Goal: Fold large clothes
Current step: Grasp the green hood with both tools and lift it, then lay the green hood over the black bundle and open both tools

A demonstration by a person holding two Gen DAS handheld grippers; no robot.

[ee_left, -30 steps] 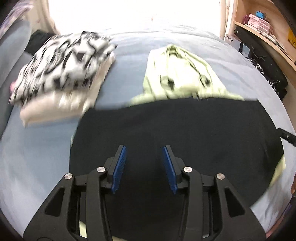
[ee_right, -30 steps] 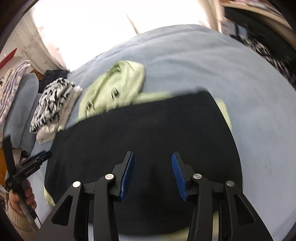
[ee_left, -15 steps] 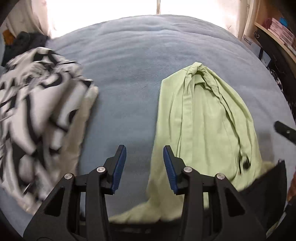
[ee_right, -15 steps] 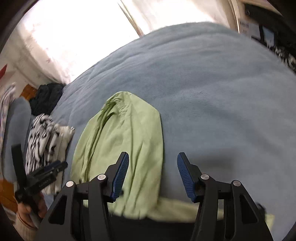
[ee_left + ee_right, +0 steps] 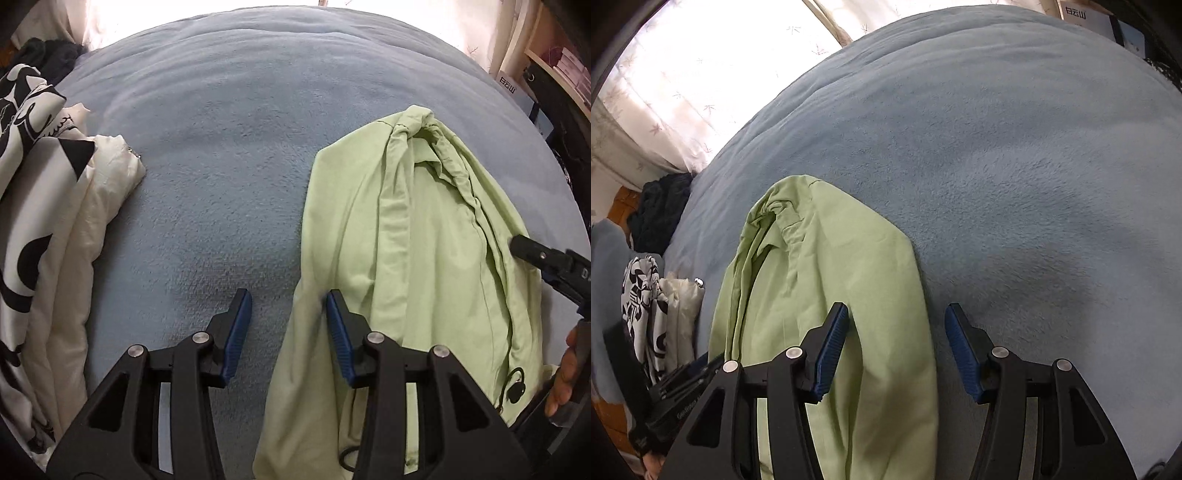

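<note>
A light green hooded garment (image 5: 424, 240) lies lengthwise on the blue blanket (image 5: 240, 129), hood end farthest from me. My left gripper (image 5: 288, 306) hovers open over the garment's left edge, which runs between its blue pads; nothing is pinched. In the right wrist view the green garment (image 5: 831, 277) fills the lower left. My right gripper (image 5: 895, 314) stands open over its right edge, left pad above cloth, right pad above the blanket (image 5: 1015, 166). The right gripper (image 5: 535, 254) also shows at the left view's right rim, above a hand (image 5: 565, 376).
A folded stack, black-and-white patterned cloth over cream (image 5: 44, 192), sits at the left of the bed, also seen as the stack (image 5: 653, 310). Dark clothes (image 5: 661, 210) lie by the curtain (image 5: 683, 74). A shelf (image 5: 561, 66) and a box (image 5: 508, 85) stand at the right.
Both grippers moved forward off a black garment, now out of view, to the green garment's hood end. The right jaws stand wider than a second ago.
</note>
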